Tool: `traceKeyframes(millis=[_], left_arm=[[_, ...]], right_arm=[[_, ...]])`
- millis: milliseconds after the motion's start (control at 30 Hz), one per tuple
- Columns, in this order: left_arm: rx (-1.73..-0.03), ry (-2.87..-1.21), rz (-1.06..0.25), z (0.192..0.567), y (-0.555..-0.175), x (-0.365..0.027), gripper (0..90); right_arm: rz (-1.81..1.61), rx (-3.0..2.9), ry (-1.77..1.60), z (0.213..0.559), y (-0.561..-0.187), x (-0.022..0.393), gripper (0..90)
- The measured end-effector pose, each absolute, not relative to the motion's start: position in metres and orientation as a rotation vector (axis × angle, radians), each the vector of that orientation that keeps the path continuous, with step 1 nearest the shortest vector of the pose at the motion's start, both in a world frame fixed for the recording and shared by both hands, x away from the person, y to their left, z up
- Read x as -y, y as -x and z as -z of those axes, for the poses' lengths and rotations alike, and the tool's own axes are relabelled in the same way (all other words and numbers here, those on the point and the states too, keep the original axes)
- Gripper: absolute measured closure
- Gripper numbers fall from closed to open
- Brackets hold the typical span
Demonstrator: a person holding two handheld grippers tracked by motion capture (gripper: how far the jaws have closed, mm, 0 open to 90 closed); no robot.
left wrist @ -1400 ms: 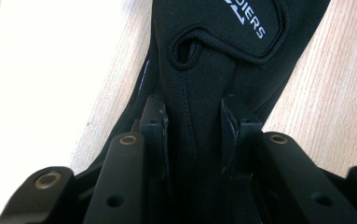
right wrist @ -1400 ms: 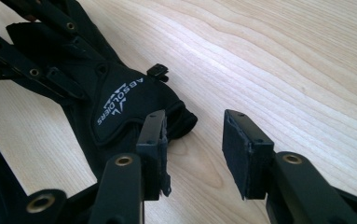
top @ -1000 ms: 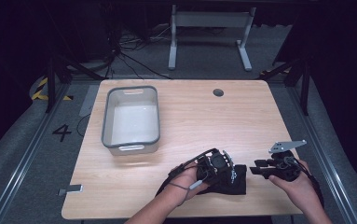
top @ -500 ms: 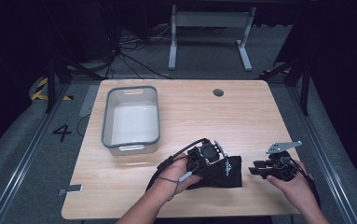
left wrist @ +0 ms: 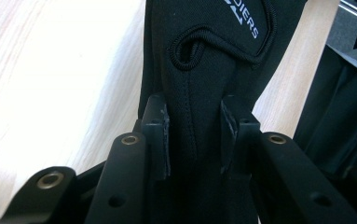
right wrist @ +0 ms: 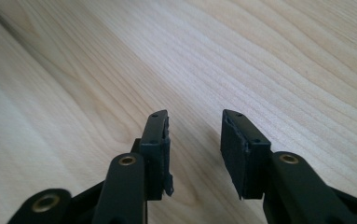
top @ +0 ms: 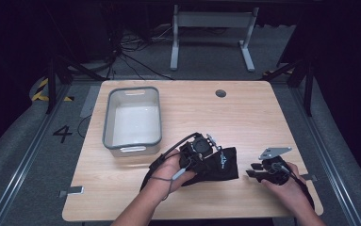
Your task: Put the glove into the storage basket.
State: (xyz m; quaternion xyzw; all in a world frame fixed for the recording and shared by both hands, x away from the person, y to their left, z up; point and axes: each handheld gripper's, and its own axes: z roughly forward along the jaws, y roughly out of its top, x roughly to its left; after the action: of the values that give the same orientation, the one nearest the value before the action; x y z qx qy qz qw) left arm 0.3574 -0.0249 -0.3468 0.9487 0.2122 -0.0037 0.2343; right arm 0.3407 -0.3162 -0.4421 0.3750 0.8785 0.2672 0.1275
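Black fabric pouch [top: 218,165] lies on the table [top: 244,117] near the front edge, right of the grey bin [top: 132,120] and apart from it. The left gripper [top: 201,149] has it: in the left gripper view both pads press a raised fold of the pouch [left wrist: 199,93] between them, cloth bulging above the pads [left wrist: 160,135], a stitched seam and white lettering higher up. Part of the pouch looks lifted off the wood on the gripper's side, the rest draping down to the table. The right gripper [top: 253,170] sits well right of the pouch, low over bare wood; its jaws have just been closing, yet they stand spread with nothing between them, and the right gripper view looks along them [right wrist: 195,140] at wood grain. Handling, as a judgement: the material reads as a thick, neoprene-like knit, soft, light, not fragile, with a matte face that should not slip in rubber pads. It will not hold shape; lifted from one point it will hang and swing, and a thin pinch may take one layer and leave the other behind. Best hold is a bunched fold or the bound seam edge, as the left has now. For spreading or opening it, the right gripper should probably take the free edge opposite the left's grip. Main risk: dragging the loose end across the table.
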Motion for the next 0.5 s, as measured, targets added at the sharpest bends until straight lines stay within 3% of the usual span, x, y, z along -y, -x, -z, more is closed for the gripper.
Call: traceKeyframes(millis=[500], left_arm=[[-0.751, -2.507, -0.037, 0.319, -0.369, -0.027, 67.4]], right_arm=[[-0.954, -2.588, -1.114, 0.432, -0.360, 0.308, 64.1]])
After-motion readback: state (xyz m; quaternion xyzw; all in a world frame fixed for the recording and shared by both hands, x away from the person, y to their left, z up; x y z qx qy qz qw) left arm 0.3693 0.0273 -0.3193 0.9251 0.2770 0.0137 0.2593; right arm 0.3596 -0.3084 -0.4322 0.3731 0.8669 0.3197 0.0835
